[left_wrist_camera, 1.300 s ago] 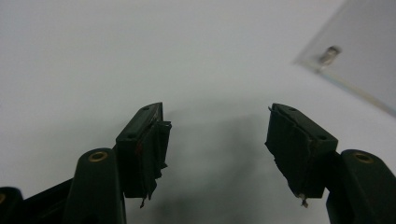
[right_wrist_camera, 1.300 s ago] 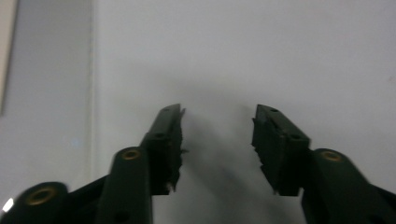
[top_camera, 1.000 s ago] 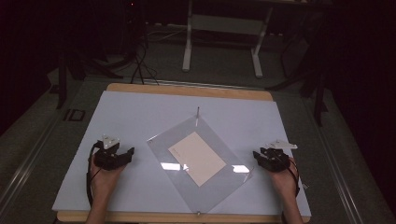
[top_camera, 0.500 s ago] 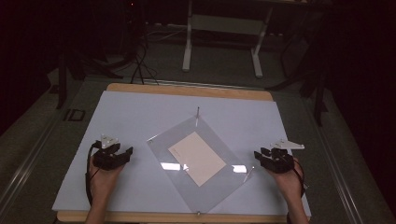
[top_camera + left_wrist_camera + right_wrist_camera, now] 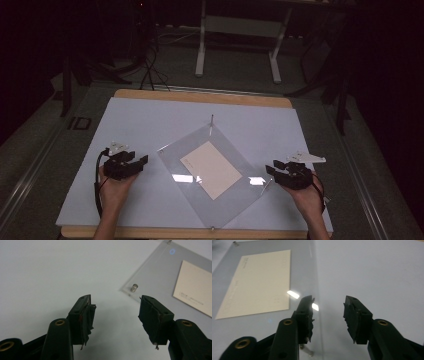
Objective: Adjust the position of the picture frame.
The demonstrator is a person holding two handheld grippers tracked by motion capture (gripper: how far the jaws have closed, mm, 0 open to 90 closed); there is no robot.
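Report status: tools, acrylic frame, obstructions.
Left tool open, empty, beside the frame's left corner. Right tool open, jaws just widening, nothing between them. Clear acrylic frame with card flat on table. Nothing in the way.

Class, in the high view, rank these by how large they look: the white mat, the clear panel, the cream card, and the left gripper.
1. White mat
2. Clear panel
3. Cream card
4. Left gripper, though it looks not much smaller than the card.
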